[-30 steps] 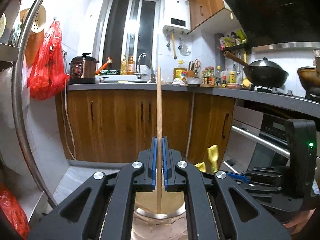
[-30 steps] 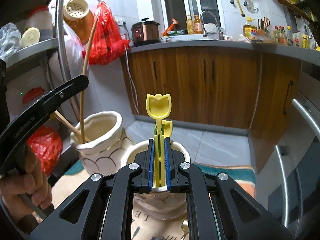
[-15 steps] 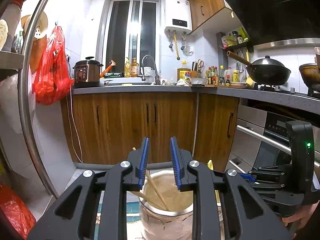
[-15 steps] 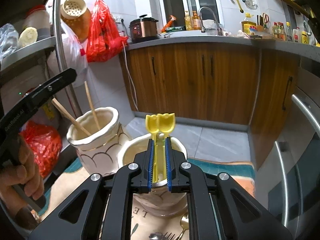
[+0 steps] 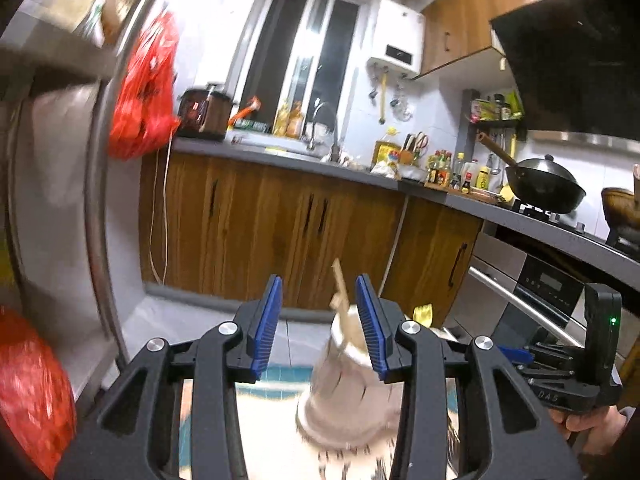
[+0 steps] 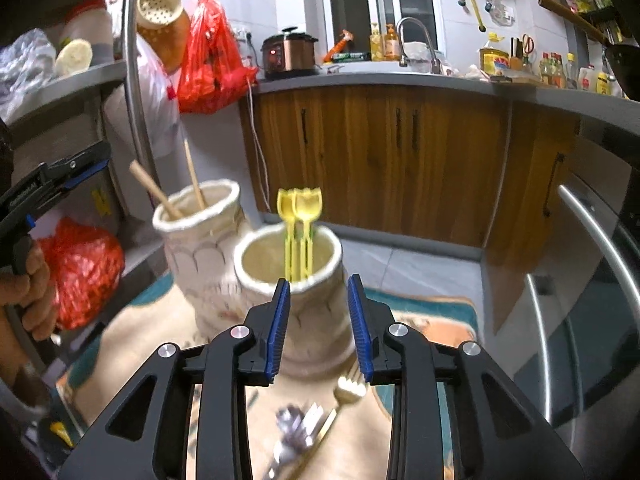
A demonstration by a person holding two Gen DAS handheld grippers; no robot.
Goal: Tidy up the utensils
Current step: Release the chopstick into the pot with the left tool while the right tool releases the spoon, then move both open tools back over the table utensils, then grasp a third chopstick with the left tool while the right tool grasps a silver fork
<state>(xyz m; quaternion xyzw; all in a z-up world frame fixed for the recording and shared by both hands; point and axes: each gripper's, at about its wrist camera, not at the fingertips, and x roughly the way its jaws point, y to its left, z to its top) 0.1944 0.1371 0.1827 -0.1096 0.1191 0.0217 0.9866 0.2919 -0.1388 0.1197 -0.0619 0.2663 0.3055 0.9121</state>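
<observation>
Two cream ceramic jars stand on a patterned mat. The left jar (image 6: 200, 240) holds wooden chopsticks (image 6: 194, 178). The right jar (image 6: 296, 280) holds two yellow tulip-topped utensils (image 6: 300, 220). My right gripper (image 6: 318, 320) is open and empty, just in front of the right jar. My left gripper (image 5: 320, 328) is open and empty, above and in front of the chopstick jar (image 5: 348, 380), whose chopsticks (image 5: 340, 288) stick up between the jaws. A gold fork (image 6: 348, 392) and silver cutlery (image 6: 296, 432) lie on the mat (image 6: 432, 320) in front of the jars.
A metal shelf rack (image 6: 132, 80) with red bags (image 6: 80, 268) stands at the left. Wooden kitchen cabinets (image 6: 400, 160) lie behind, an oven (image 6: 592, 280) at the right. The left gripper also shows at the right wrist view's left edge (image 6: 52, 184).
Both grippers have opened. The left one let the chopstick drop into the left jar and drew back; the right one released the yellow utensil into the right jar and drew back.
</observation>
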